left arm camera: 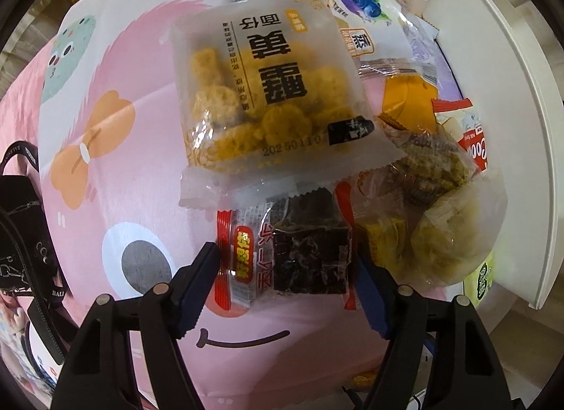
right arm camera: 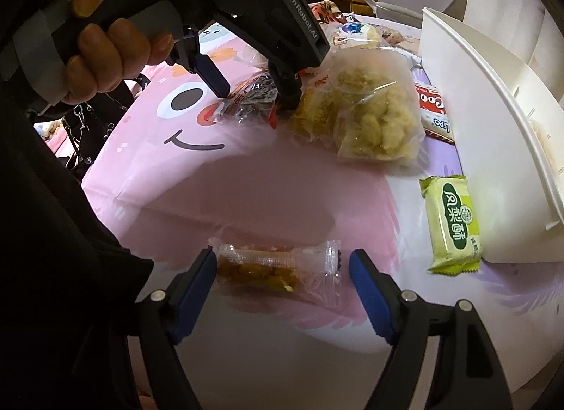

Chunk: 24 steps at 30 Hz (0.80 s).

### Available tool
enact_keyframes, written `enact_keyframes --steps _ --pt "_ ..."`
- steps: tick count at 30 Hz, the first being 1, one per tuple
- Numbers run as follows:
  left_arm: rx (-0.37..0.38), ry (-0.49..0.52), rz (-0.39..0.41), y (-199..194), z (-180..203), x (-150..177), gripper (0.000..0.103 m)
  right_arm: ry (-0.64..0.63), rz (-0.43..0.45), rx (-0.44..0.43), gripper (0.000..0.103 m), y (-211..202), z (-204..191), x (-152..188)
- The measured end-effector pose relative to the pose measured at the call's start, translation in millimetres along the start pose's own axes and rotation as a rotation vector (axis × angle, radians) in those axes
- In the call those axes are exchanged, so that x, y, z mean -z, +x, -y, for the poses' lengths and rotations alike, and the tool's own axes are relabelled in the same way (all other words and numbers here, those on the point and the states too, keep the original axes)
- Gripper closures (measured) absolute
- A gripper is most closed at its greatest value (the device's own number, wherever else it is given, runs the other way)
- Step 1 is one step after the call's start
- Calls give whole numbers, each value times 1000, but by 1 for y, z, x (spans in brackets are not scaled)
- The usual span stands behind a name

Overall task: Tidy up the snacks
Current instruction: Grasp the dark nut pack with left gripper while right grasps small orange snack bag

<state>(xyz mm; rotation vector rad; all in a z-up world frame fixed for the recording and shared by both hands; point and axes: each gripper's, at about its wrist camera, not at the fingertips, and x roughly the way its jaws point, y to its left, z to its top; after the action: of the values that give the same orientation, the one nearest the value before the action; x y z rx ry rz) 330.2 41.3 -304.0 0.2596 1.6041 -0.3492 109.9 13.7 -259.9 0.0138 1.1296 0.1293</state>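
- The left gripper (left arm camera: 287, 262) points straight down over a red-edged packet of dark snack (left arm camera: 289, 251) that lies flat on the pink cartoon tablecloth (left arm camera: 116, 149). Its blue pads (left arm camera: 197, 286) stand at either side of the packet, at about 9 and 3 o'clock of it, roughly half spread; the left pad is at the wrapper's red edge, but whether either pad presses cannot be told.
- At 12 o'clock of that packet lies a frosted bag of yellow bites (left arm camera: 268, 92), its lower seam overlapping the packet's top edge.
- At 2 to 3 o'clock of it sit more wrapped snacks, among them a clear bag of pale puffed pieces (left arm camera: 454, 237).
- A white container (left arm camera: 507, 92) curves along the right side of the pile.
- In the right wrist view, the right gripper (right arm camera: 282, 269) tilts down over a small clear packet of orange-brown snack (right arm camera: 275, 269) on the cloth. The jaws are wide apart; the left pad is just beside the wrapper's end and the right one stands clear of it, so nothing is gripped.
- A green pastry packet (right arm camera: 453, 223) lies at 2 o'clock of that packet, beside the container's wall.
- A hand (right arm camera: 109, 54) holds the left gripper's handle at 10 o'clock.
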Motion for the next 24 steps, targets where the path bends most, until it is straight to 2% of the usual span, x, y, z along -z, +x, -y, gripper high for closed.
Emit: enact_keyframes --steps 2,3,4,6,7,13,19,24 --pt "7 5 14 -3 3 -4 39 4 1 1 27 0 1 -1" --pt "30 6 30 -5 4 -5 47 6 3 2 30 0 1 -1" --pt "33 8 39 -7 5 -6 50 7 4 4 31 -1 1 -1" --pt "35 14 42 -8 7 -8 53 3 6 9 43 -2 3 -2" --pt "37 14 45 -9 7 -8 54 5 7 13 44 -2 4 -3" --pt "58 -1 56 -11 4 -5 57 21 5 6 46 -3 5 -3" --pt "57 -14 62 -26 -13 19 58 73 -3 1 48 -5 12 -3" --pt "68 -14 77 -36 -22 36 59 113 11 2 56 -12 12 -3"
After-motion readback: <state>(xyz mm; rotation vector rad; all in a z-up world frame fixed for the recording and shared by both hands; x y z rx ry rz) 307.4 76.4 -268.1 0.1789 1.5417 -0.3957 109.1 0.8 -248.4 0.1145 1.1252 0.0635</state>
